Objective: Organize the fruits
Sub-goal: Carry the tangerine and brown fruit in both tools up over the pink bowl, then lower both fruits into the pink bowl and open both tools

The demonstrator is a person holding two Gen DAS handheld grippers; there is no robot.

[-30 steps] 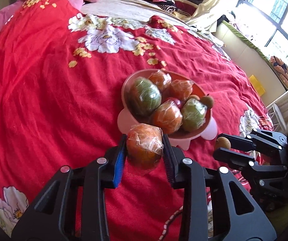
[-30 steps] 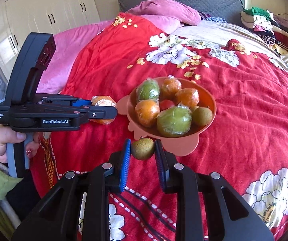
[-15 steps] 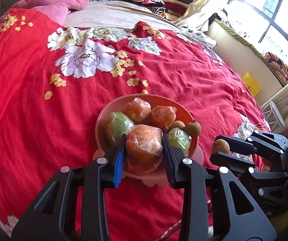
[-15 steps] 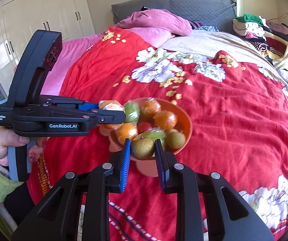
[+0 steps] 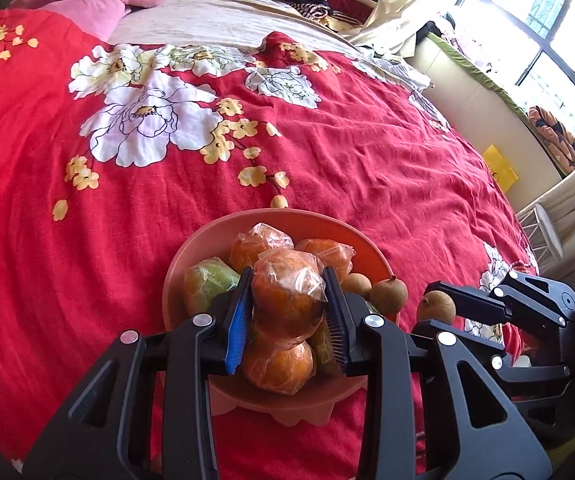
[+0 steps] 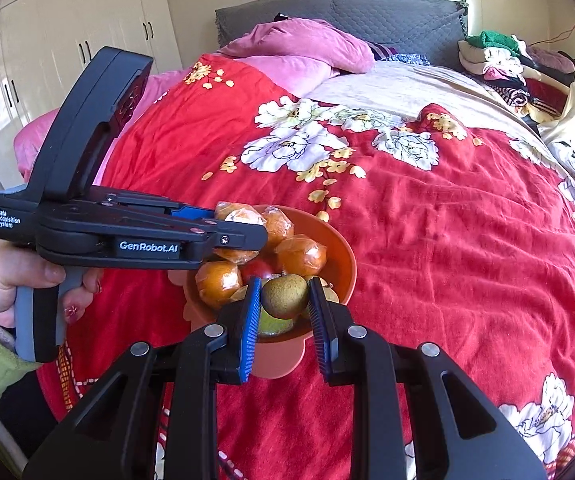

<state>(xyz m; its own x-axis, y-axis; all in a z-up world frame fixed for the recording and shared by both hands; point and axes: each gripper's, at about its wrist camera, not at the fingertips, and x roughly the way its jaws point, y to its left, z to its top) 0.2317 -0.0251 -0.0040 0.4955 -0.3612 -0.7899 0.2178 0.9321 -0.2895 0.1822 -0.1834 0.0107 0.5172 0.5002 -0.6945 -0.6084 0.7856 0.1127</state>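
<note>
Two tongs: I am gripping a wrapped orange (image 5: 287,294) in my left tongs (image 5: 287,312) and a kiwi (image 6: 285,295) in my right tongs (image 6: 285,312); the heaped bowl (image 5: 287,220) beneath them is risking roll-offs.

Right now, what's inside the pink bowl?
Inside the bowl: plastic-wrapped oranges, a wrapped green fruit, a red fruit and brown kiwis. Both held fruits cover the middle, so anything underneath stays hidden.

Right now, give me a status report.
Left gripper shut on wrapped orange; right gripper shut on kiwi. Both above full bowl. Nothing blocking.
</note>
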